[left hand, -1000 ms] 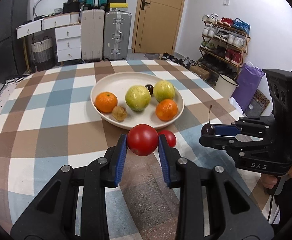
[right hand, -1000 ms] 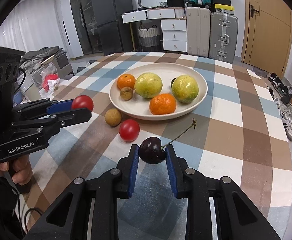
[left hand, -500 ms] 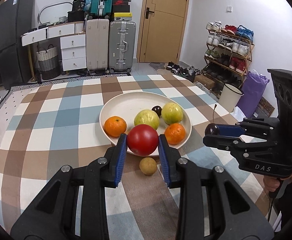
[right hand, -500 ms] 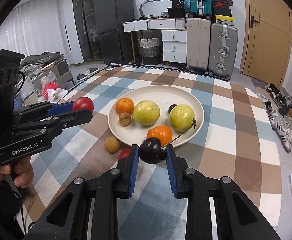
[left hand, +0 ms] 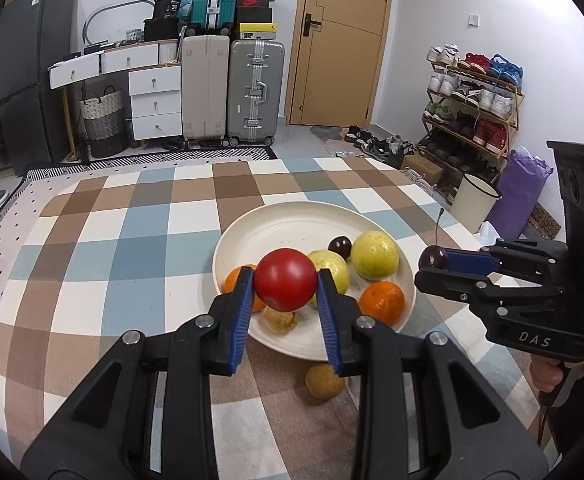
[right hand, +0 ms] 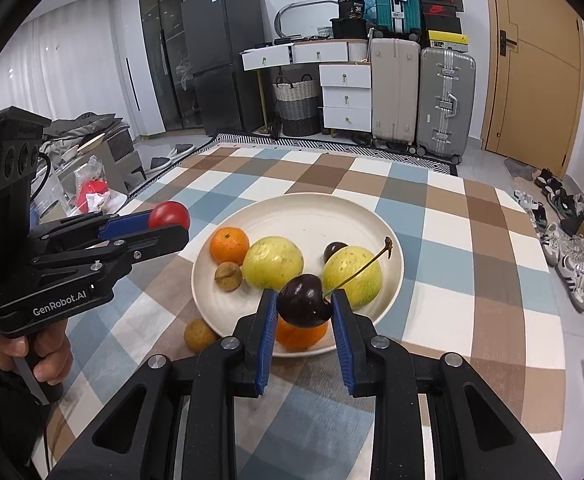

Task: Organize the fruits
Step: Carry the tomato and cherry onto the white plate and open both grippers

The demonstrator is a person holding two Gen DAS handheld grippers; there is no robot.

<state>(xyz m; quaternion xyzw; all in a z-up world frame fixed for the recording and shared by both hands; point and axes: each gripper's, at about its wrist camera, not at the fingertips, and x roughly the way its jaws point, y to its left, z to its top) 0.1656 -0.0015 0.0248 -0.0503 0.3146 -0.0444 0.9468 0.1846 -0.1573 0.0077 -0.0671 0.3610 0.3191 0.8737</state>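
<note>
Left gripper (left hand: 286, 286) pinching a red fruit (left hand: 286, 279) between blue pads, jaws pressed on both its sides, held in the air over the near rim of the plate (left hand: 292, 226). Right gripper (right hand: 303, 304) clamped on a dark cherry (right hand: 304, 299), stem (right hand: 361, 268) sticking up toward 2 o'clock, also lifted above the plate's near edge. On the plate: two oranges (right hand: 230, 245), two yellow-green fruits (right hand: 272, 262), a second dark cherry (right hand: 333, 251) and a small brown fruit (right hand: 228, 276). Off the plate, at about 7 o'clock from it in the right view, a tan round fruit (right hand: 199, 334) on the checked surface (right hand: 443, 240), just beside the rim.
</note>
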